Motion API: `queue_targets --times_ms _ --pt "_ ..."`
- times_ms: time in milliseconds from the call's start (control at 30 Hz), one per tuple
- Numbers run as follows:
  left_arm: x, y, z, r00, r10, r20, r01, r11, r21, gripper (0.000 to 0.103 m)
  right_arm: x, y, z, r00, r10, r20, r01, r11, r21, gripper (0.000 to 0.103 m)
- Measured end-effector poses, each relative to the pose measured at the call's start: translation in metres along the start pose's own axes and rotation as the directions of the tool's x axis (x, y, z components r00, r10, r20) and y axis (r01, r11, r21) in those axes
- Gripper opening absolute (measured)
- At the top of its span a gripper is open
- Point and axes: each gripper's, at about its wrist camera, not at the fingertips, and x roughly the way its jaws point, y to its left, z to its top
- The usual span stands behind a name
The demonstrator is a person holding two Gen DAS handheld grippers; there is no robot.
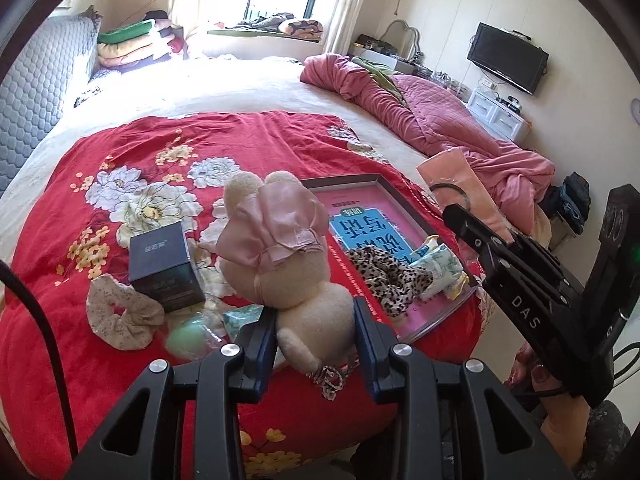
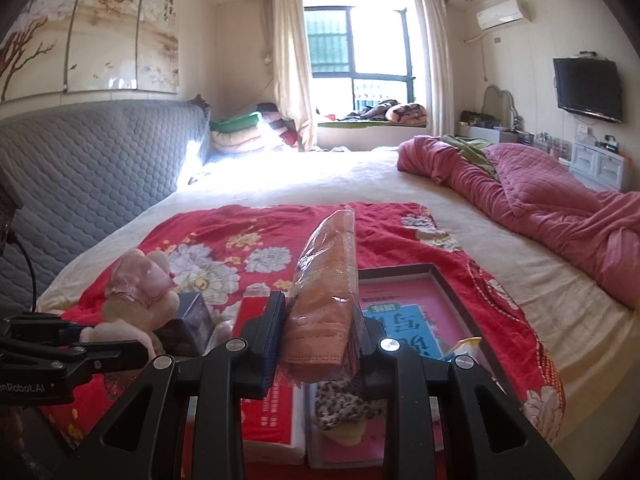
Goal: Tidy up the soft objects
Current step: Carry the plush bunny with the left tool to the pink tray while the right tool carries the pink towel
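From where I stand, the floral scrunchie (image 1: 120,322), the dark box (image 1: 165,270) and a green ball (image 1: 185,340) lie loose at the left of the red quilt (image 1: 120,140) on the bed.

The left tool (image 1: 316,344) is narrowed onto the base of the plush bunny (image 1: 280,252), which stands up above the quilt with a metal chain (image 1: 330,378) dangling beneath. The grip is low on a top-heavy toy, so I'd expect it to tip or slide out, and the chain could snag.

To the right, the tray (image 1: 400,190) holds a leopard scrunchie (image 1: 390,276).

The right tool (image 2: 320,332) is nearly closed on a slippery plastic-wrapped peach cloth pack (image 2: 326,276), gripped at one end; it could slide free.
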Motion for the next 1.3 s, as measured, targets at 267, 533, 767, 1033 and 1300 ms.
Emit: queue_targets --times_ms 267,533,767,1033,1300 --pt "0.022 -0.048 0.019 0.999 -0.025 -0.02 0.027 0.995 0.095 0.036 -0.006 -0.047 -0.002 0.998 -0.07 0.01 0.069 0.994 0.081 0.029" --pt "0.06 -0.074 0.031 0.996 -0.041 -0.081 0.052 0.99 0.132 0.036 0.002 -0.075 -0.009 0.995 -0.099 -0.026 0.101 0.986 0.131 0.029" --pt "0.095 -0.083 0.034 0.986 -0.071 -0.148 0.091 0.987 0.132 0.036 0.01 -0.083 -0.017 0.994 -0.095 -0.054 0.102 0.984 0.145 0.029" --pt "0.121 -0.084 0.031 0.963 -0.16 -0.218 0.183 0.979 0.093 0.036 0.026 -0.093 -0.029 0.991 -0.078 -0.112 0.096 0.982 0.163 0.029" --pt "0.142 -0.08 0.028 0.953 -0.144 -0.266 0.172 0.981 0.087 0.036 0.035 -0.095 -0.035 0.988 -0.054 -0.145 0.078 0.983 0.165 0.03"
